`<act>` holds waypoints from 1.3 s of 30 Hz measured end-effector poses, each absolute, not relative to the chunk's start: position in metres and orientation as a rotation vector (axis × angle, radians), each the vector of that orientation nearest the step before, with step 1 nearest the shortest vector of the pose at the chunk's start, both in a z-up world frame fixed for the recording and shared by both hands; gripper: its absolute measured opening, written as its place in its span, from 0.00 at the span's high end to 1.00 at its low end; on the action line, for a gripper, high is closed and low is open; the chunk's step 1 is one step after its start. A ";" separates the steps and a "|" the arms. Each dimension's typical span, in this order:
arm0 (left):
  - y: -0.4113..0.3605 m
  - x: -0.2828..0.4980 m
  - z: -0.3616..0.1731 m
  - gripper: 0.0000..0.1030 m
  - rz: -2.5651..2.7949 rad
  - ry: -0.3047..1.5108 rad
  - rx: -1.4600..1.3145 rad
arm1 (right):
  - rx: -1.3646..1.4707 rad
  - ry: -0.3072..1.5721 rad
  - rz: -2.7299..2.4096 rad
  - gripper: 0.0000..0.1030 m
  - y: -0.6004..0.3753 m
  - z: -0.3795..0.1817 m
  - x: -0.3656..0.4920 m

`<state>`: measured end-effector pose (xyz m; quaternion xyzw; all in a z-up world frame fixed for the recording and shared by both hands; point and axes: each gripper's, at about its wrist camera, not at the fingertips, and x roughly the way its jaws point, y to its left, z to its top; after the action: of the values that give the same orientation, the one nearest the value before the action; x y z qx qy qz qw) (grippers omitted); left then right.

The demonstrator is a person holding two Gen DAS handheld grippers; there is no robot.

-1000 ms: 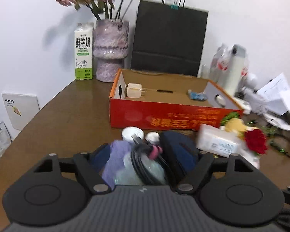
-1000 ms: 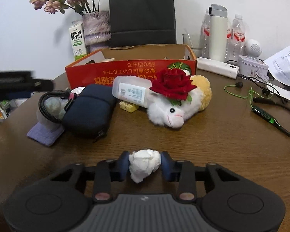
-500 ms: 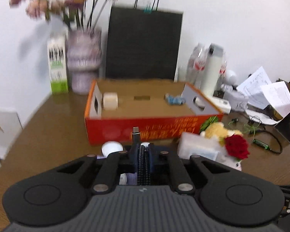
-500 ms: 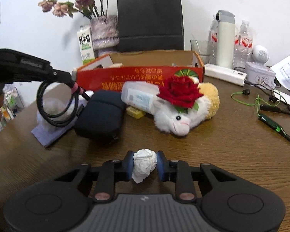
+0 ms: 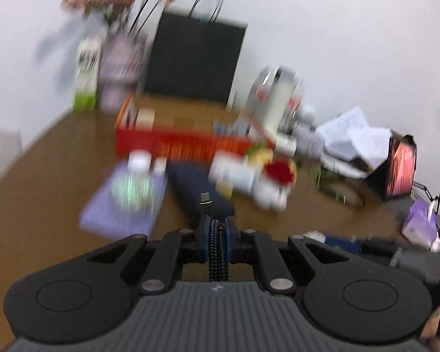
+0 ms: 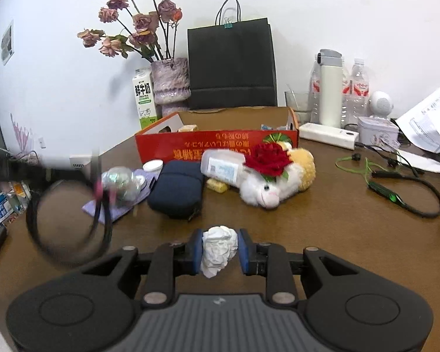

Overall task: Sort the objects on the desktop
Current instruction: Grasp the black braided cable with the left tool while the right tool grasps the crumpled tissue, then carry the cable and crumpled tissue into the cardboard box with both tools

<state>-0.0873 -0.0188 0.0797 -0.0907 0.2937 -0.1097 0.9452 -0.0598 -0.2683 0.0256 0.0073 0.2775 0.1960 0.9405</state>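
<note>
Cable (image 5: 218,246), braided and black, sits pinched between the blue pads of the left gripper (image 5: 218,234) at lower centre of the left wrist view, its metal plug poking up past the fingertips. In the right wrist view the same cable hangs as a blurred loop (image 6: 69,223) at the left edge, bound with a pink tie, clear of the table (image 6: 322,234).

Low in the centre of the right wrist view, the right gripper (image 6: 220,248) is clenched on a crumpled white paper wad (image 6: 219,249), both blue pads pressing its sides; those jaws have lately closed a little further on it.

Just beyond the wad lies a dark blue pouch (image 6: 177,189), with a shiny ball (image 6: 118,183) resting on a purple cloth (image 6: 117,205) to its left. Right of the pouch a clear plastic bottle (image 6: 223,168) lies on its side against a white and yellow plush toy (image 6: 275,183) topped with a red rose (image 6: 267,158). A small yellow item (image 6: 218,185) sits under the bottle.

Behind them stands an open orange cardboard box (image 6: 217,146) holding a few small items. At the back wall are a milk carton (image 6: 144,99), a vase of dried flowers (image 6: 170,83) and a black paper bag (image 6: 231,67). To the right are water bottles around a white flask (image 6: 331,88), and a green earphone cable (image 6: 390,187) trails across the wood. The left wrist view is heavily blurred.
</note>
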 end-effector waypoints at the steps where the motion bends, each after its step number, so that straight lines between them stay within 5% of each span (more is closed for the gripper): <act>1: -0.018 -0.096 0.073 0.89 -0.219 0.613 -0.194 | 0.016 0.576 0.397 0.77 -0.269 0.023 -0.066; 12: -0.007 -0.124 0.028 0.82 -0.139 0.668 -0.028 | -0.014 0.618 0.396 0.77 -0.262 0.003 -0.108; 13: -0.005 -0.123 0.025 0.78 -0.141 0.681 -0.029 | -0.018 0.619 0.393 0.77 -0.261 0.004 -0.108; 15: -0.003 -0.122 0.020 0.49 -0.166 0.716 -0.020 | -0.027 0.616 0.384 0.77 -0.261 0.005 -0.108; 17: -0.004 -0.122 0.017 0.44 -0.191 0.715 -0.012 | -0.031 0.618 0.376 0.77 -0.261 0.005 -0.105; 20: -0.006 -0.117 0.013 0.45 -0.157 0.710 0.009 | -0.026 0.631 0.371 0.77 -0.262 0.002 -0.100; 23: -0.009 -0.109 0.016 0.81 -0.151 0.712 0.021 | -0.031 0.641 0.372 0.77 -0.260 -0.002 -0.096; 24: -0.011 -0.108 0.017 0.85 -0.142 0.716 0.030 | -0.032 0.641 0.373 0.77 -0.259 -0.002 -0.096; 39: -0.018 -0.149 0.082 0.88 -0.188 0.491 -0.042 | -0.058 0.435 0.419 0.77 -0.258 0.043 -0.131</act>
<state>-0.1487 -0.0179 0.0815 -0.0208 0.2426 -0.0930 0.9654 -0.1307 -0.2585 0.0427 -0.0287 0.2141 0.2062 0.9544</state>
